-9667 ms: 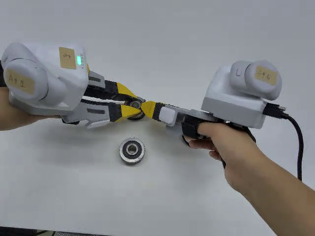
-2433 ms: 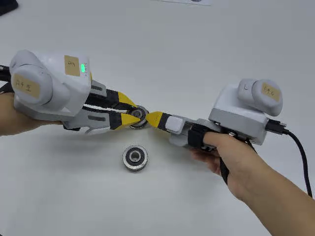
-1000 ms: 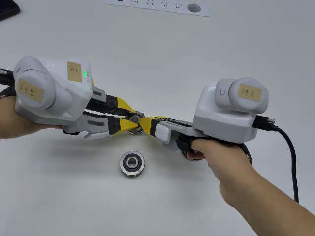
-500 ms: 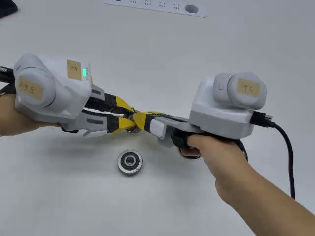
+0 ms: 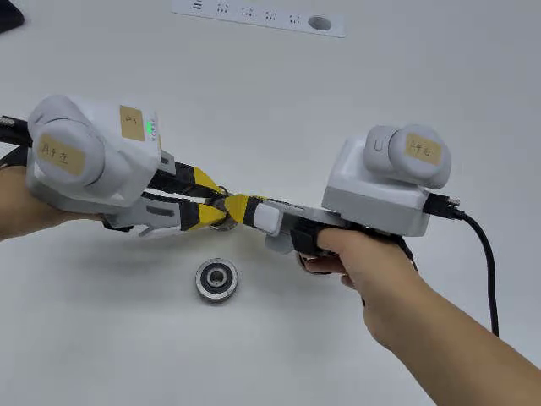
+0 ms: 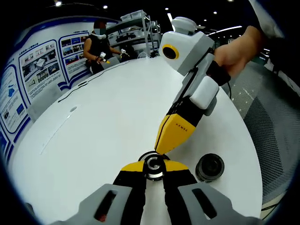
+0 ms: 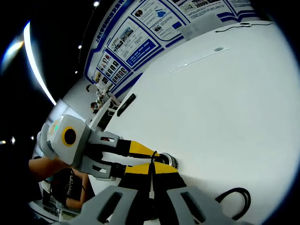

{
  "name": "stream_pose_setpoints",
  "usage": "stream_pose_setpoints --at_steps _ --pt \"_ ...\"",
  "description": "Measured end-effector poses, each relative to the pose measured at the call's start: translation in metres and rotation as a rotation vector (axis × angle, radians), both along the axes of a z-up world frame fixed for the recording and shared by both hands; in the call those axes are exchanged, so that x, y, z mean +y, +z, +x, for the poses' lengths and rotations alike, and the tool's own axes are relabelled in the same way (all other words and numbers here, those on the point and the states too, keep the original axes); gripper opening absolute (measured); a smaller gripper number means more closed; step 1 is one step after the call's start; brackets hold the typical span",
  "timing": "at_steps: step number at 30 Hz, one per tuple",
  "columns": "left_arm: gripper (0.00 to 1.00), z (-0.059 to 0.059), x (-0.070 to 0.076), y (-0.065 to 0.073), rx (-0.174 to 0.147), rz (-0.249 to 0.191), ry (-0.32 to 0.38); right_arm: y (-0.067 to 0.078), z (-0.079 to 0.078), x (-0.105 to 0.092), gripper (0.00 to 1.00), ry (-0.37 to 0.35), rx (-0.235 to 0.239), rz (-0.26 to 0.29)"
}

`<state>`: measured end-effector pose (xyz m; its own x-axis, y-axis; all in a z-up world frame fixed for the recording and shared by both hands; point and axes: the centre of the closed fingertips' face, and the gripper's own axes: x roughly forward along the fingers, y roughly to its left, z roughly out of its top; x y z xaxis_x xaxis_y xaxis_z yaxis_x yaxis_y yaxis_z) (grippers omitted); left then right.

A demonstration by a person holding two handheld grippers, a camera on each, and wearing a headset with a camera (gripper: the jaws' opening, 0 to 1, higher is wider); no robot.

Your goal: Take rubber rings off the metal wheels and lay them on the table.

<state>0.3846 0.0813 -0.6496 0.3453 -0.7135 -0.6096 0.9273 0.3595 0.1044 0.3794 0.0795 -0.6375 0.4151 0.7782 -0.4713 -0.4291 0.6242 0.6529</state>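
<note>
- The left gripper [image 6: 154, 167] had its jaws clamped on a metal wheel [image 6: 153, 163], one yellow tip on either side. It held the wheel just above the table [image 5: 279, 101].
- The right gripper [image 7: 151, 171] met it from the opposite side with its jaws together, the tip touching the wheel's rim. A thin black strand between those tips looked like the rubber ring [image 7: 153, 156], though it was too fine to be certain.
- The ring was probably light, soft and stretchy, and likely to cling to the metal. It would likely stretch before it slid and could slip out of a shallow pinch. The best hold seemed a firm bite on the band at the rim's edge, then a peel sideways over the rim.
- The wheel looked stiff, smooth and heavy for its size. Under a sideways pull it could turn or slide in the left jaws, so that clamp needed to be firm.
- A second wheel [image 5: 216, 279] lay flat on the table near the jaws, apart from both grippers. Its dark outer band suggested its ring was not yet off.
- Farther out, a black cable [image 5: 486, 262] trailed from the right gripper, and a white power strip [image 5: 258, 17] lay at the far side of the table.
</note>
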Motion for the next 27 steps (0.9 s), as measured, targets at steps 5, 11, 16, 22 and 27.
stream_pose_setpoints --at_steps 5,11,16,22,27 --pt "0.14 -0.003 0.003 0.007 0.006 -0.018 0.015 0.004 0.0 0.003 0.02 -0.008 0.014 0.023" --pt "0.19 -0.01 0.013 0.015 -0.008 -0.017 0.026 0.01 0.002 0.004 0.02 -0.024 0.022 0.048" --pt "0.25 -0.016 0.021 0.019 0.0 -0.023 0.061 0.017 0.001 -0.003 0.02 -0.047 0.03 0.059" --pt "0.31 -0.022 0.022 0.029 -0.013 -0.055 0.074 0.011 0.003 -0.026 0.02 -0.088 0.032 0.028" --pt "0.35 -0.028 0.017 0.038 -0.012 -0.093 0.086 0.007 0.001 -0.049 0.02 -0.163 0.074 0.042"
